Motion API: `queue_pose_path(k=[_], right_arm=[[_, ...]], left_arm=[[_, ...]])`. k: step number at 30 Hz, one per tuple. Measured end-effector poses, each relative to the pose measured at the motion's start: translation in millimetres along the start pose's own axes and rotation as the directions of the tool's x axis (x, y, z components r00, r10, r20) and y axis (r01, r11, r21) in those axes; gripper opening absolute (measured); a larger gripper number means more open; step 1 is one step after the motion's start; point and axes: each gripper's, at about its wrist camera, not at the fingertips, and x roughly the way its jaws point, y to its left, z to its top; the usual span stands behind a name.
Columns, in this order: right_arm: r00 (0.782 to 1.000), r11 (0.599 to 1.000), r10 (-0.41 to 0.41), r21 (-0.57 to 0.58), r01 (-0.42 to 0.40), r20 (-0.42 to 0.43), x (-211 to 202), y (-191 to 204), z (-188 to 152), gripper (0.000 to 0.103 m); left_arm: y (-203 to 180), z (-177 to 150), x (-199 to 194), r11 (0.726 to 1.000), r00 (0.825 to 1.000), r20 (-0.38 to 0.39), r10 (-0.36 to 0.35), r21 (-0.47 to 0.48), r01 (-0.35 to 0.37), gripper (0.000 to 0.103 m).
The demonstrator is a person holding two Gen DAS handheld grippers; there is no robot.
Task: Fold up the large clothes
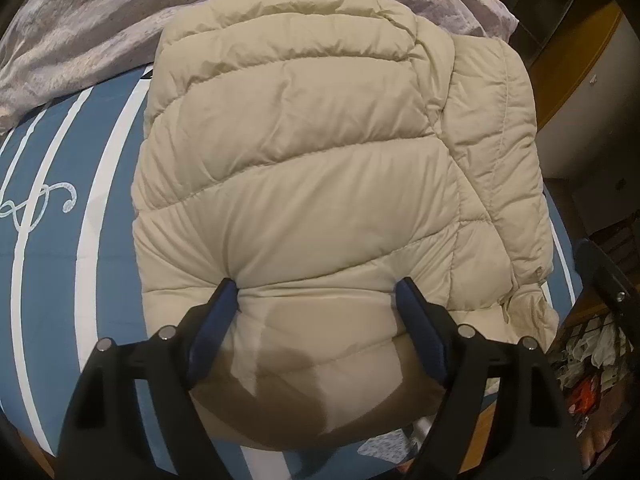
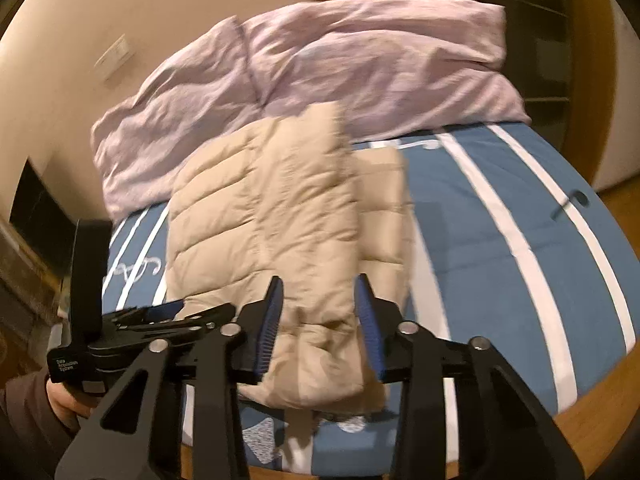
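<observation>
**Inspector:** Left wrist view first. Where does the garment lie?

**Assistant:** The beige puffer jacket (image 1: 304, 168) lies on the blue striped bedspread (image 1: 60, 240), its long axis running straight away from the left gripper (image 1: 316, 292) toward the pink duvet (image 1: 100, 20) at the far end. The near hem bulges up between the widely spread jaws. Both pads (image 1: 404, 292) dent the fabric at the sides, so I judge it grasping the near end across its width.

**Inspector:** Right wrist view?

**Assistant:** Blurred, but legible. A narrower fold of the same jacket (image 2: 280, 208) passes between the right gripper's (image 2: 320, 300) fingers, which stand partly closed on either side of it. Whether the pads actually press the cloth I cannot tell. The left gripper (image 2: 160, 312) sits just beside it, held in a hand (image 2: 64, 400).

**Inspector:** Which hand is nearer the hem?

**Assistant:** Both sit at the near end. Any fold, in my judgement, must carry that end away along the long axis.
</observation>
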Motion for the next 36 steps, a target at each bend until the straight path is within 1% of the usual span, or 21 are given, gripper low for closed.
queue_pose_path(k=[3, 4, 5, 7, 8, 11, 14, 16, 21, 25, 31, 33, 36], right_arm=[[0.999, 0.999, 0.008, -0.044, -0.010, -0.043, 15.2, 12.4, -4.2, 0.026], [0.998, 0.999, 0.005, -0.053, -0.008, -0.058, 20.4, 14.0, -6.5, 0.025], [0.998, 0.998, -0.004, -0.059, 0.000, -0.067, 23.5, 14.8, -9.4, 0.024], [0.996, 0.998, -0.028, -0.065, 0.022, -0.090, 31.3, 13.6, -13.8, 0.020], [0.992, 0.997, -0.052, -0.065, 0.045, -0.114, 38.2, 9.6, -17.4, 0.017], [0.982, 0.996, -0.084, -0.049, 0.076, -0.172, 51.6, -3.4, -28.3, 0.011], [0.977, 0.996, -0.086, -0.031, 0.082, -0.197, 58.6, -12.3, -38.2, 0.011], [0.975, 0.996, -0.092, -0.038, 0.087, -0.202, 60.4, -13.0, -41.1, 0.011], [0.973, 0.995, -0.093, -0.043, 0.086, -0.213, 64.0, -13.4, -44.2, 0.010], [0.972, 0.996, -0.088, -0.039, 0.082, -0.219, 67.1, -16.4, -44.3, 0.010], [0.973, 0.997, -0.072, -0.029, 0.068, -0.219, 67.4, -20.0, -44.0, 0.009], [0.973, 0.998, -0.069, -0.025, 0.065, -0.219, 67.3, -20.6, -44.3, 0.009], [0.974, 0.998, -0.067, -0.022, 0.064, -0.216, 67.8, -22.9, -43.6, 0.009]], left_arm=[[0.6, 0.1, -0.2, 1.000, 1.000, 0.000, -0.005, -0.002, 0.005, 0.081], [0.9, 0.2, -0.2, 1.000, 1.000, 0.000, -0.006, -0.002, 0.006, 0.081], [1.3, 0.1, -0.3, 1.000, 1.000, 0.002, -0.007, -0.002, 0.007, 0.081], [3.3, -0.2, -1.1, 1.000, 1.000, 0.004, -0.007, -0.001, 0.007, 0.081], [4.9, 0.9, -2.5, 1.000, 1.000, -0.002, -0.011, 0.001, 0.011, 0.081], [7.1, 3.2, -7.0, 1.000, 1.000, 0.006, -0.015, -0.006, 0.015, 0.080], [8.8, 8.4, -14.2, 1.000, 0.999, 0.022, -0.026, -0.006, 0.027, 0.080], [8.6, 14.8, -19.9, 1.000, 0.999, 0.043, -0.020, -0.005, 0.020, 0.080], [10.3, 39.6, -32.9, 0.999, 0.993, 0.112, 0.036, 0.013, -0.038, 0.080], [14.0, 55.6, -32.7, 0.996, 0.988, 0.133, 0.082, 0.018, -0.085, 0.080], [20.1, 74.5, -21.7, 0.986, 0.976, 0.150, 0.158, 0.038, -0.165, 0.080], [21.0, 77.6, -14.5, 0.983, 0.975, 0.142, 0.170, 0.044, -0.178, 0.080], [21.5, 77.9, 7.1, 0.982, 0.980, 0.091, 0.177, 0.053, -0.182, 0.082]])
